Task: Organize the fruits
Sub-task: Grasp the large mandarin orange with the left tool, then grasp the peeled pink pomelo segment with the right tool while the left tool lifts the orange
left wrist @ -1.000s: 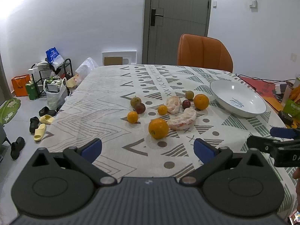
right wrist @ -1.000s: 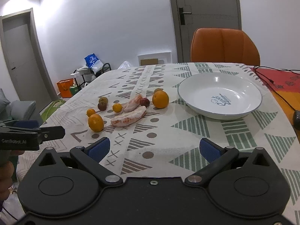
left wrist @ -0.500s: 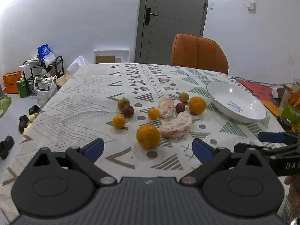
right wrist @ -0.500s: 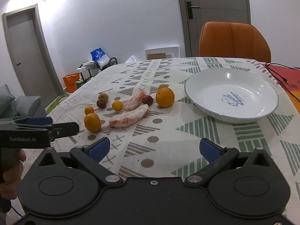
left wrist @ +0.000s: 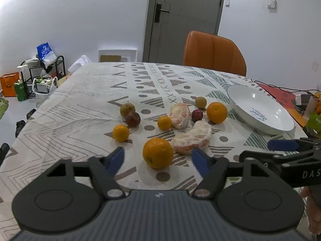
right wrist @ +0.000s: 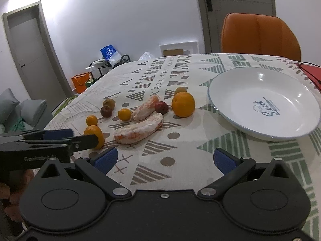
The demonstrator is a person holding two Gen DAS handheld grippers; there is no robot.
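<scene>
The left gripper is hovering over the patterned tablecloth with its blue-padded fingers spread wide, gripping nothing; the nearest orange is sitting between and just beyond the fingertips. The right gripper is likewise gaping wide and empty above bare cloth, nearer than the white plate.

Taking the nearest orange as landmark: it is looking round, bright and dimpled. Just beyond it to the right, a peeled pomelo wedge is lying pale pink with white pith, curved, its long axis running from near-left to far-right in the left wrist view. Farther out, a second peeled piece is lying with its long axis pointing away from the camera. Left of the landmark a small orange is resting; another small orange is sitting beyond. Farther still, two dark reddish fruits, two greenish ones and a large orange are resting. The plate is lying empty, far right of the landmark.
</scene>
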